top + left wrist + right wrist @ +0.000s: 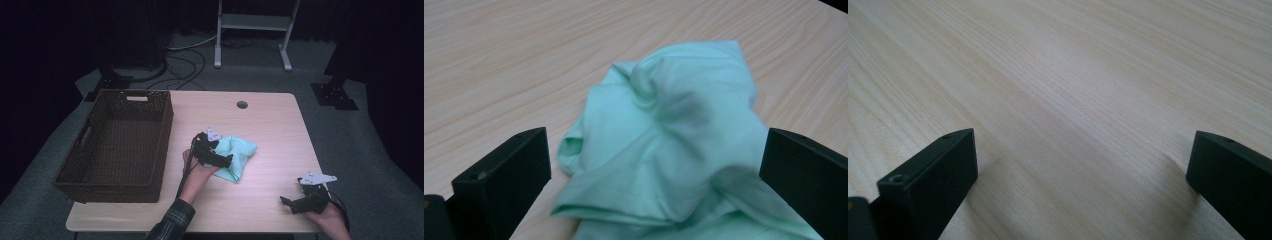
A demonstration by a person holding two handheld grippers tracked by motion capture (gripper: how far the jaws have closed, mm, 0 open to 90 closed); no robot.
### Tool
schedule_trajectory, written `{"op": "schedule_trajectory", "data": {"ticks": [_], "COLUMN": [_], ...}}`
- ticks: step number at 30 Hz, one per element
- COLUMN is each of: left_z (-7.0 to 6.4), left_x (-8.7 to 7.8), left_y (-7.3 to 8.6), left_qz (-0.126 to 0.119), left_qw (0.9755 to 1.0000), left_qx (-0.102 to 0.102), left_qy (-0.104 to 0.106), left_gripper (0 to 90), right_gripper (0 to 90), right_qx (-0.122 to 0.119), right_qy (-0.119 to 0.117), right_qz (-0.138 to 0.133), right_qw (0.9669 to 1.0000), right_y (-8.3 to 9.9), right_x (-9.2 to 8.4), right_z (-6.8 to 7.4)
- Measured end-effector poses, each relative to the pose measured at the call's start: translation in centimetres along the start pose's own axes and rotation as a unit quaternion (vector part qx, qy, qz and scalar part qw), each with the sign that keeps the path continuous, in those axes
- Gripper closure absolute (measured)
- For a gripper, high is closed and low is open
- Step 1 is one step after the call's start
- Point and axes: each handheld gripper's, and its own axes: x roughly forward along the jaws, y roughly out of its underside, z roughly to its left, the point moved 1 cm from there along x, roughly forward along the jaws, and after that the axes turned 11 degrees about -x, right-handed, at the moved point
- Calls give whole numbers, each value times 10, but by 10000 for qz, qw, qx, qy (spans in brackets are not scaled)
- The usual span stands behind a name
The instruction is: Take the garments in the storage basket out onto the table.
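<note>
A crumpled mint-green cloth [239, 154] lies near the middle of the light wooden table [270, 120]. My left gripper [225, 160] hovers at the cloth's left side, held in a hand with a plaid sleeve. In the left gripper view its jaws stand wide apart, and the cloth [674, 145] lies loose on the table between and beyond them, untouched by the pads. My right gripper [287, 202] rests low near the table's front right corner. Its jaws stand wide open over bare wood [1073, 100], with nothing between them.
A dark brown wicker basket [162, 145] with nothing visible inside stands on the left part of the table. A round cable hole [242, 105] sits near the far edge. Beyond the table are cables and a white stand [255, 30] on the grey floor.
</note>
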Motion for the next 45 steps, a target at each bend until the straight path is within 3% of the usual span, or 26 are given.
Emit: {"op": "schedule_trajectory", "data": {"ticks": [14, 23, 32, 45], "left_z": [33, 43, 41, 23], "left_x": [-3, 5, 5, -11], "left_y": [16, 32, 37, 56], "left_qz": [264, 627, 699, 665], "left_qw": [9989, 9962, 9953, 9957], "left_qx": [-173, -59, 36, 111], "left_qy": [-348, -607, -663, -636], "left_gripper": [0, 0, 0, 0], "right_gripper": [0, 0, 0, 0], "right_qx": [1, 1, 2, -8], "right_qy": [-1, -2, -1, -13], "right_qz": [0, 0, 0, -5], "right_qw": [10000, 10000, 10000, 10000], "right_y": [0, 0, 0, 0], "right_x": [0, 0, 0, 0], "right_z": [0, 0, 0, 1]}}
